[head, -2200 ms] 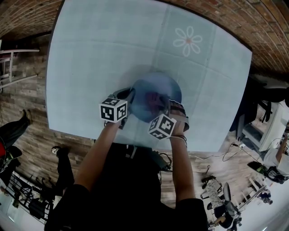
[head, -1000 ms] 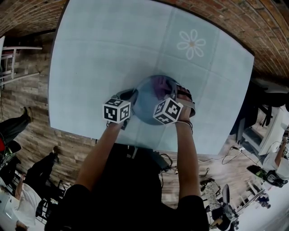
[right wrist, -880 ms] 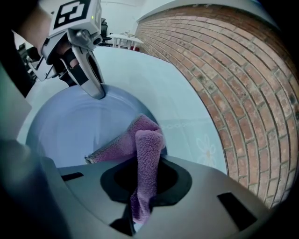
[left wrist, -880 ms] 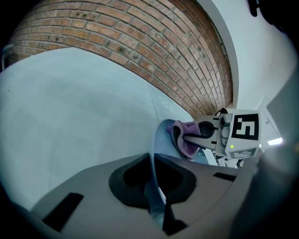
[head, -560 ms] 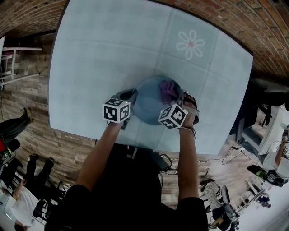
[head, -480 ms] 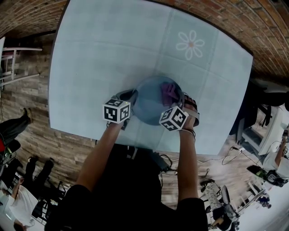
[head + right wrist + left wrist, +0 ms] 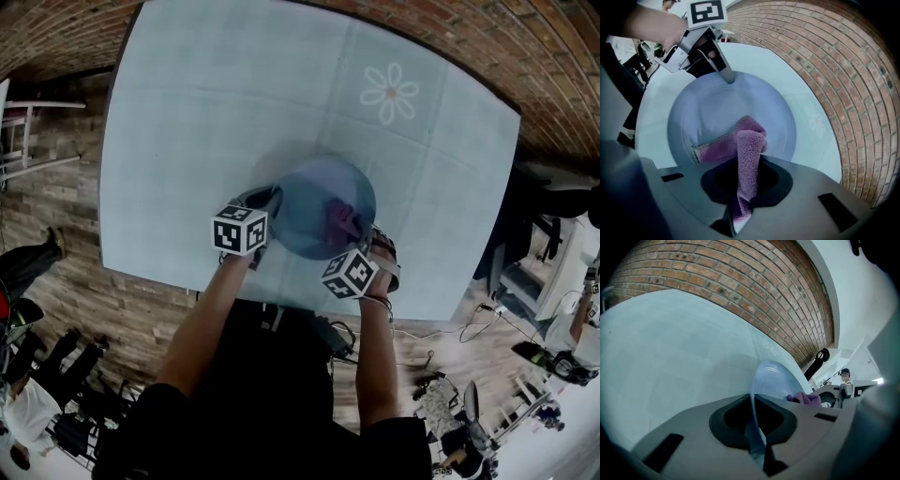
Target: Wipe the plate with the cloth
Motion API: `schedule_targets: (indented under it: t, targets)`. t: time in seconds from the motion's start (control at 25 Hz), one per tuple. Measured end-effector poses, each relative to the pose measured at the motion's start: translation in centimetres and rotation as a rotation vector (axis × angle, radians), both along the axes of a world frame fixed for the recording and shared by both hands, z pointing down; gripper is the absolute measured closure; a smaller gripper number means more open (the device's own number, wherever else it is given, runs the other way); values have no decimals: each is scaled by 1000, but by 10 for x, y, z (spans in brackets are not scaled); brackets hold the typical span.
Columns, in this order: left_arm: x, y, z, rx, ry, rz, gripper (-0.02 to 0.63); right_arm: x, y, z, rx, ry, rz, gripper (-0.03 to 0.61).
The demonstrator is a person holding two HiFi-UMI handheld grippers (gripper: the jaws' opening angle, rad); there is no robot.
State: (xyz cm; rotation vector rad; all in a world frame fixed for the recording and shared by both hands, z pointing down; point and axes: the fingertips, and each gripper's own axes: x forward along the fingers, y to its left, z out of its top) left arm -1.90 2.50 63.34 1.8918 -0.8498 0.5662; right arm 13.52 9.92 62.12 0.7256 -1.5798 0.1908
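Sweeping round the right-hand side of the plate [image 7: 309, 202] since a second ago, the right gripper [image 7: 349, 234] now works the part of the dish nearest the person, its marker cube hanging just past the near rim, while the left gripper [image 7: 273, 202] has not budged from the plate's left edge. Wiping is under way: the right gripper's jaws are clenched on a folded purple cloth [image 7: 749, 149], which runs up between them and trails onto the pale blue well of the plate, one flap lying flat to the left. The left gripper's jaws are pinched tight on the plate's thin rim, steadying the dish on the light blue table [image 7: 197, 103], and the left gripper view suggests the rim is lifted a little there, though how far cannot be told. The plate holds nothing but the cloth; no crumbs or smears can be made out on it. The centre and left of the well seem the ground left to cover, so the next pass likely calls for dragging the cloth across toward the clamped edge, pressed flat, without knocking the left gripper. A flower print [image 7: 391, 94] marks the table well beyond the plate.
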Motion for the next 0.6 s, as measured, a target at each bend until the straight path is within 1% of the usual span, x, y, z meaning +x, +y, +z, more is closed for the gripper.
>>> schedule_targets:
  t: [0.2,0.4,0.52,0.6]
  targets:
    - [-1,1,0,8,-6,-1,571,-32,27,0,-48,-105,31,518]
    - [-2,0,0,13,-13,-3,571,-66,24,2,-84,-226,30,518]
    - [0,1,0,-13,13,-8,571,-77,16,-3,-67,-291,22,518]
    - [3,2,-1,-19,30,12,569,-75,8,-16,-24,-363,66,518]
